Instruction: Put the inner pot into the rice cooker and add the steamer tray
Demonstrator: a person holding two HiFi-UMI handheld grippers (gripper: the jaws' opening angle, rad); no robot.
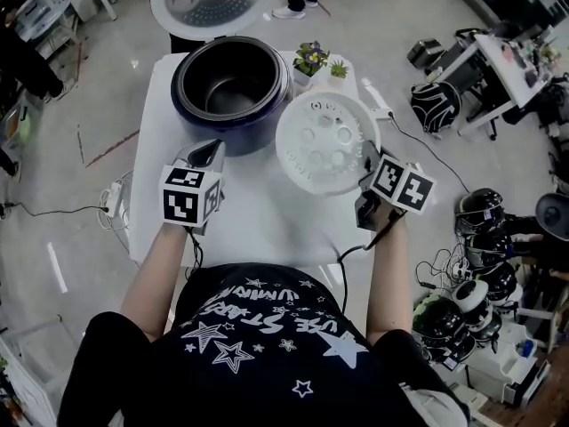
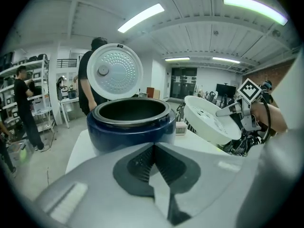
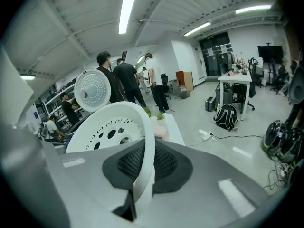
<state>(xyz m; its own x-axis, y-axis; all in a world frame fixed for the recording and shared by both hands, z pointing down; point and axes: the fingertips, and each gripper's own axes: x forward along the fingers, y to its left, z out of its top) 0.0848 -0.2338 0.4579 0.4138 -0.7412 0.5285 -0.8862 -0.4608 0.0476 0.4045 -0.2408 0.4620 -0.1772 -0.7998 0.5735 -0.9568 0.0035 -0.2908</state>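
Pot (image 1: 229, 92) judged already seated in cooker (image 1: 233, 137). Tray (image 1: 324, 140) pinched at rim by right gripper (image 1: 365, 179), held beside cooker, not yet placed. Left gripper (image 1: 211, 153) pressed together, empty.

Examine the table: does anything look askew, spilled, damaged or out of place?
Only the white steamer tray stands out: it hangs tilted beside the rice cooker, pinched by its rim in the right gripper, not seated in the inner pot. Nothing looks spilled or damaged.

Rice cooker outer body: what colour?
Dark navy blue; the rice cooker shows best in the left gripper view.
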